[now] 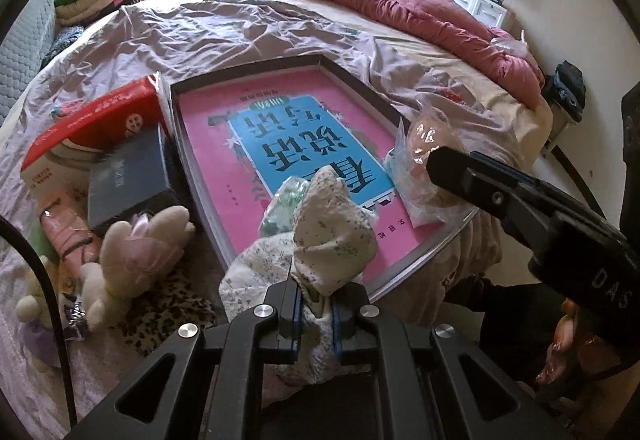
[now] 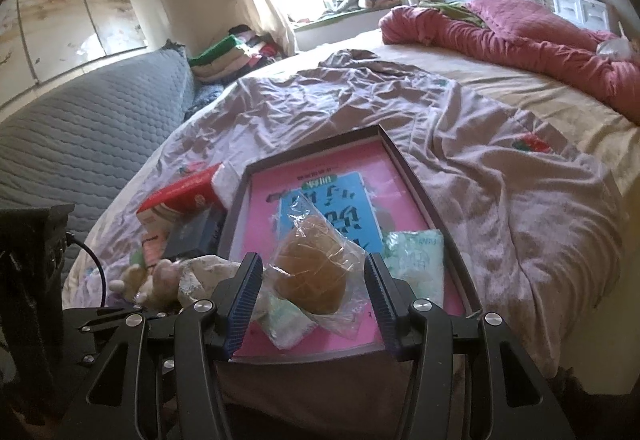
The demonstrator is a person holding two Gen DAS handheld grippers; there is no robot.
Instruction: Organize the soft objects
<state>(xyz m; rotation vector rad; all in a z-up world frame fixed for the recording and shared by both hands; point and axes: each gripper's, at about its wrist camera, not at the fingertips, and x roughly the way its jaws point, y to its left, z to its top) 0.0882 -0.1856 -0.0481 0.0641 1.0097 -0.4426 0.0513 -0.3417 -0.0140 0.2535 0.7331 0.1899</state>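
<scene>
1. The left gripper (image 1: 316, 314) is clamped on a floral cloth (image 1: 334, 236), whose bunched top stands up above the pads over the near edge of the tray (image 1: 352, 80).
2. The right gripper (image 2: 316, 290) has its jaws apart, one on each side of a wrapped bun (image 2: 310, 276); the pads do not press it.
3. The bun lies in the tray on the pink book (image 2: 320, 176), beside a pale green packet (image 2: 416, 264).
4. Left of the tray sit a red box (image 1: 96, 120), a dark box (image 1: 128, 180) and a plush toy (image 1: 136, 244), all on the bed (image 1: 200, 32).
</scene>
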